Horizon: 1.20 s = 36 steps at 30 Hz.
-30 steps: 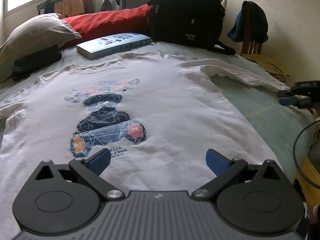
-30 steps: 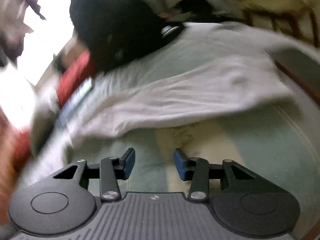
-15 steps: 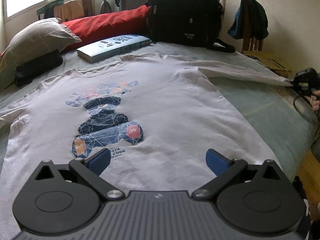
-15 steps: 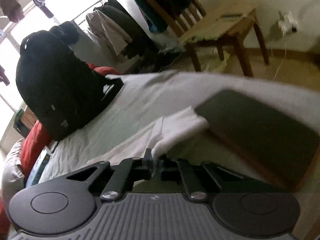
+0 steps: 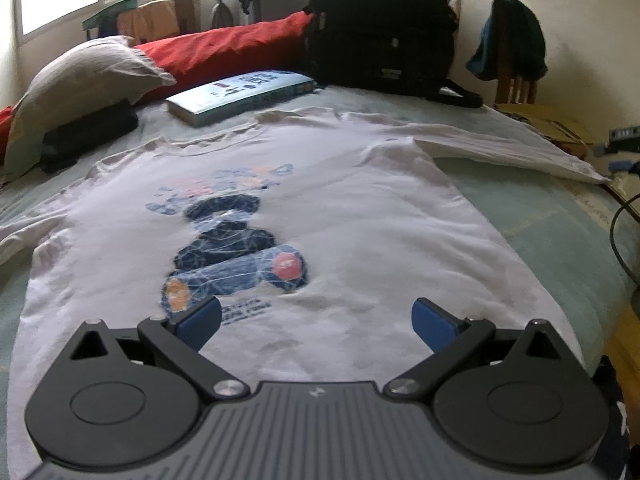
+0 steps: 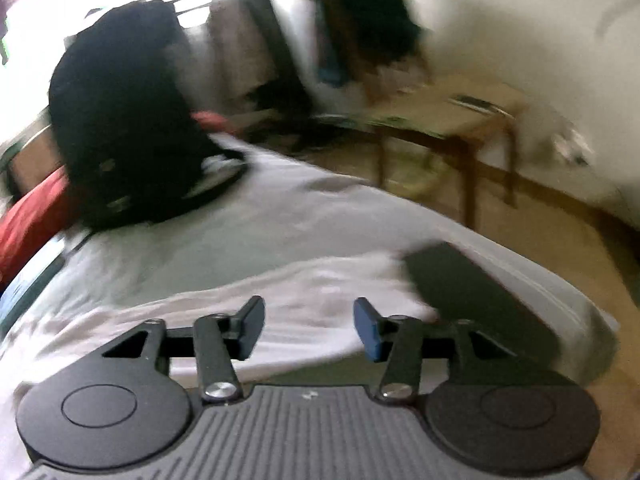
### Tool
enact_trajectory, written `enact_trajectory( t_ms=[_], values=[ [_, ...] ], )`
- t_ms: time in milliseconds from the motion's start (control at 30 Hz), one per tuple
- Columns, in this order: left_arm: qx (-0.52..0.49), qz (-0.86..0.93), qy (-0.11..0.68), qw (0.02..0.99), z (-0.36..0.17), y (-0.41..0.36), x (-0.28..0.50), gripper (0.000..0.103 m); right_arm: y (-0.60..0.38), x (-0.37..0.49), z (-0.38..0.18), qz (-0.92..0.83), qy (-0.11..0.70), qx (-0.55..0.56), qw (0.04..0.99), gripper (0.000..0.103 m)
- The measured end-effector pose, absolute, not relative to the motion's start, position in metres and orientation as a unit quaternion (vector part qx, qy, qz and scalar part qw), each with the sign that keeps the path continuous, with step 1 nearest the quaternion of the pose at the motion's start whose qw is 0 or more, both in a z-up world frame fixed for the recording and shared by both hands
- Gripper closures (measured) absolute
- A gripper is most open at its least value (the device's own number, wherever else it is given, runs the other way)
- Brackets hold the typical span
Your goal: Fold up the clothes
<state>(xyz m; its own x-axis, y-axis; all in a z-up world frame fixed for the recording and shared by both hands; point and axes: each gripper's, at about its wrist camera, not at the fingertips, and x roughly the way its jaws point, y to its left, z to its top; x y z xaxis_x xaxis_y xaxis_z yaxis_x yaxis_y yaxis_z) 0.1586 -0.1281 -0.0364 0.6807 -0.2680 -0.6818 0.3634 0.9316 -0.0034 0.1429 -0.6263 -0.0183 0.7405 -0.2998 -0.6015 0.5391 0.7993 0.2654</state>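
A white long-sleeved shirt (image 5: 360, 220) with a blue printed figure lies face up and flat on the bed. Its right sleeve (image 5: 512, 152) stretches out to the bed's right edge. My left gripper (image 5: 316, 320) is open and empty, just above the shirt's hem. My right gripper (image 6: 308, 322) is open and empty, hovering over the outstretched sleeve (image 6: 320, 292) near its cuff; this view is blurred by motion.
A black backpack (image 5: 380, 28), a book (image 5: 244, 94), a red pillow (image 5: 224, 52) and a grey pillow (image 5: 80, 84) sit at the head of the bed. A wooden chair (image 6: 452, 128) with clothes stands beside it. A dark flat object (image 6: 476, 300) lies at the bed's edge.
My right gripper had shut on the sleeve cuff and pulled it outward; it has now opened and let go. The sleeve lies straight. The left gripper has barely moved.
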Motion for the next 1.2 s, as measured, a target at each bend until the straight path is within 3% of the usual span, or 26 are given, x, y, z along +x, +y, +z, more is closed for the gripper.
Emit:
enact_trajectory(
  t_ms=[267, 333, 467, 700, 900, 933, 1200],
  values=[
    [0.076, -0.164, 0.361, 0.915, -0.039, -0.123, 0.157, 0.002, -0.545, 0.224, -0.059, -0.141, 0.341, 0.11, 0.923, 0.037],
    [0.08, -0.156, 0.365, 0.914, -0.042, -0.119, 0.16, 0.002, -0.539, 0.214, -0.071, -0.145, 0.341, 0.09, 0.925, 0.029],
    [0.064, -0.138, 0.38, 0.912, -0.05, -0.106, 0.169, 0.002, -0.541, 0.202, -0.054, -0.152, 0.363, 0.096, 0.914, 0.024],
    [0.048, -0.139, 0.382, 0.913, -0.052, -0.098, 0.17, 0.002, -0.515, 0.285, -0.014, -0.1, 0.359, 0.164, 0.913, 0.011],
    [0.046, -0.141, 0.38, 0.913, -0.054, -0.093, 0.171, 0.002, -0.468, 0.378, -0.047, -0.13, 0.438, 0.13, 0.88, 0.009],
    [0.044, -0.142, 0.38, 0.913, -0.055, -0.092, 0.172, 0.002, -0.464, 0.389, -0.054, -0.145, 0.444, 0.119, 0.876, 0.002],
    [0.043, -0.149, 0.373, 0.915, -0.057, -0.089, 0.17, 0.001, -0.507, 0.379, -0.042, -0.167, 0.396, 0.145, 0.891, 0.0]
  ],
)
